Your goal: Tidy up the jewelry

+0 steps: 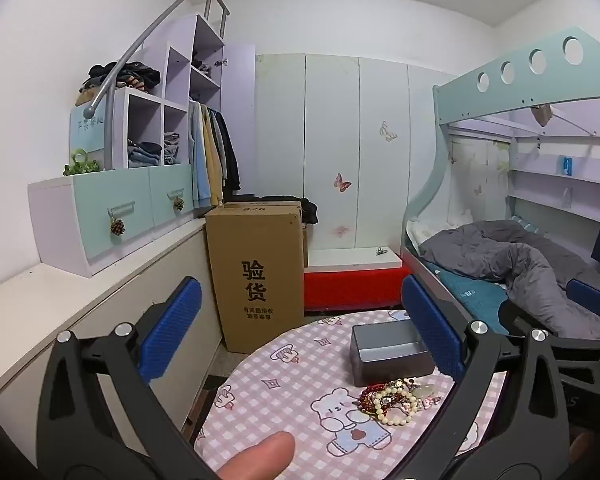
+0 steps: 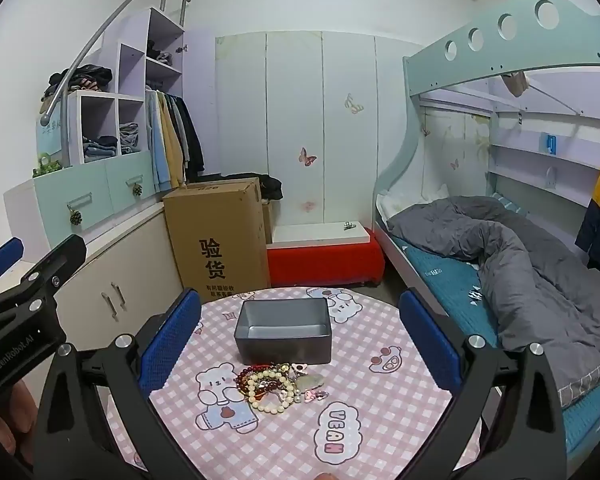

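On pink checked table (image 2: 380, 420) beside bunk bed (image 2: 500, 280): jewelry heap (image 2: 276, 386), grey box (image 2: 284, 336), both jaws wide apart.

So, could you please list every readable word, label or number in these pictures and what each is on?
"验货": cardboard box front.
"826", upside down: the box's top edge.
"YEAH": tablecloth cloud.
"GenRobot.AI": left gripper body.
Small print under "验货", the bed sheet logo and the writing on the mint panel: too blurred.

Left claw (image 1: 300, 332), right claw (image 2: 300, 332): black angular frames, silver round screws, blue ribbed pads; white "GenRobot.AI" lettering on left body.
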Demonstrator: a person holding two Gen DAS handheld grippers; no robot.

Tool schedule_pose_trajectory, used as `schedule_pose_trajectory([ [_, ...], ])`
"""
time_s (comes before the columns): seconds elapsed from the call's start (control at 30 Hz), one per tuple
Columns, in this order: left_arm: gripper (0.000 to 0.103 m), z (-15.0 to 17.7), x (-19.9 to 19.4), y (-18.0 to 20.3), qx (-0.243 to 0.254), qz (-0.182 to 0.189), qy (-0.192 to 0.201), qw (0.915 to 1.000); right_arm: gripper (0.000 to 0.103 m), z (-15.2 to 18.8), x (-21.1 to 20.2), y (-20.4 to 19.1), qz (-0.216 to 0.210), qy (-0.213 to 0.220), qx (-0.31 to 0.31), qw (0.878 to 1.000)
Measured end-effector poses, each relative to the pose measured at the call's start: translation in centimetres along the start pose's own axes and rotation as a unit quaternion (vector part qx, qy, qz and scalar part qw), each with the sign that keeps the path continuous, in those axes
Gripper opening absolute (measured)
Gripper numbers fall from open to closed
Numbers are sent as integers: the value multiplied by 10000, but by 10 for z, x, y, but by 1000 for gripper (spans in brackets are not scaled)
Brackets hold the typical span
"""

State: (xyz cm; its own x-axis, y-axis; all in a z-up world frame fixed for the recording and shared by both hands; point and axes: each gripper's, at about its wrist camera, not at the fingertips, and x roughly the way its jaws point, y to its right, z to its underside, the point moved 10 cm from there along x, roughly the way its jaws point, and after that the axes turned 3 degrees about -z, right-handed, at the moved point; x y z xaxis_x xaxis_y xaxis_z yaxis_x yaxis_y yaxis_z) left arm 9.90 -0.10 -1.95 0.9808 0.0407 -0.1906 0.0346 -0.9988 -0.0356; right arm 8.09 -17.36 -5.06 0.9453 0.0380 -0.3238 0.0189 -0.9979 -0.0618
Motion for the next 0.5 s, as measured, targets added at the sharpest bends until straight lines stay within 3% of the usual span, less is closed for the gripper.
schedule_pose_trajectory([
  [0.33, 98, -9, -3, -11, -60, -184, 108, 9998, 95, -9, 0, -9, 12, 34, 50, 10000],
  [0.5, 98, -3, -2, -16, -117, -76, 234, 9996, 95, -11, -1, -10, 3, 139, 36, 9999],
])
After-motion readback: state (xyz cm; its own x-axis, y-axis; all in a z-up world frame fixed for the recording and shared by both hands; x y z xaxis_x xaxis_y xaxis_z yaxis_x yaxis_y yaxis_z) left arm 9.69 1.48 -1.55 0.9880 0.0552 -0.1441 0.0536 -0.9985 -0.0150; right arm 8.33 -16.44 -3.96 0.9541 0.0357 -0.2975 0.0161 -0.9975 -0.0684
